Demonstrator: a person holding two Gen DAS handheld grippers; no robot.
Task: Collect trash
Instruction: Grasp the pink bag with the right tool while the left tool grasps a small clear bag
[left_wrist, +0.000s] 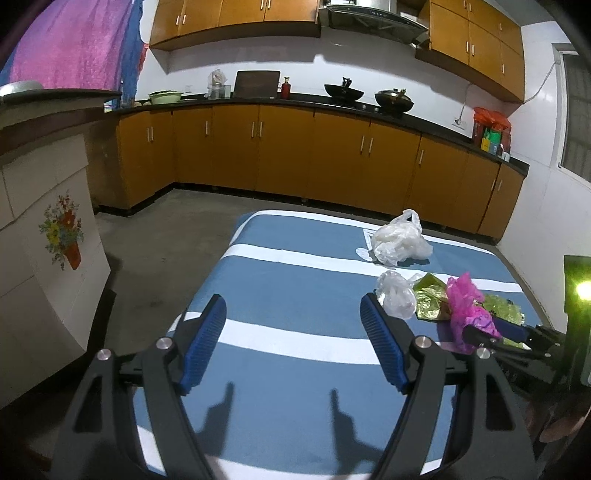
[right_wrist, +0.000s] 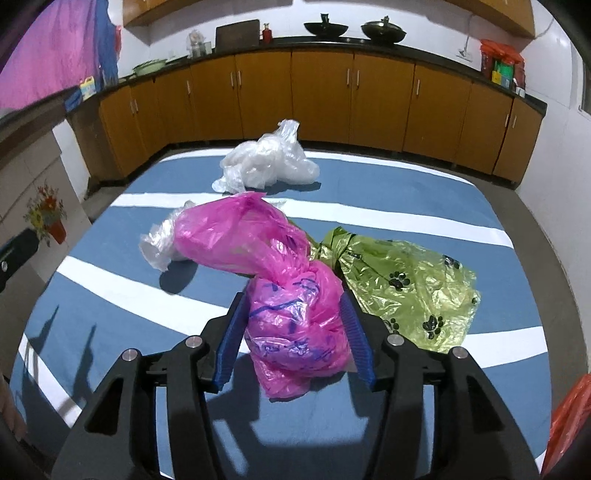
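The pink bag (right_wrist: 291, 295) lay between the blue pads of the right gripper (right_wrist: 295, 336), on the blue striped cloth (right_wrist: 110, 325). Its long axis ran from the jaws toward 11 o'clock, where the loose end spread out. The jaws stood half spread, and both pads seemed to touch the crumpled plastic; whether they really squeezed it, I cannot tell for sure. The green paw-print bag (right_wrist: 410, 291) lay just beside, at 2 o'clock, touching the pink one. A small clear bag (right_wrist: 159, 247) was at 10 o'clock, and a bigger white bag (right_wrist: 266, 162) further at 12 o'clock.

The left gripper (left_wrist: 295, 347) was spread wide and empty, over bare cloth, with the small clear bag (left_wrist: 395, 295) near its right finger at 1 o'clock. So the right hand was nearer to the pink bag (left_wrist: 465, 306).

Only the left wrist view showed the right gripper (left_wrist: 495, 332) from the side; only the right wrist view showed the paw prints.
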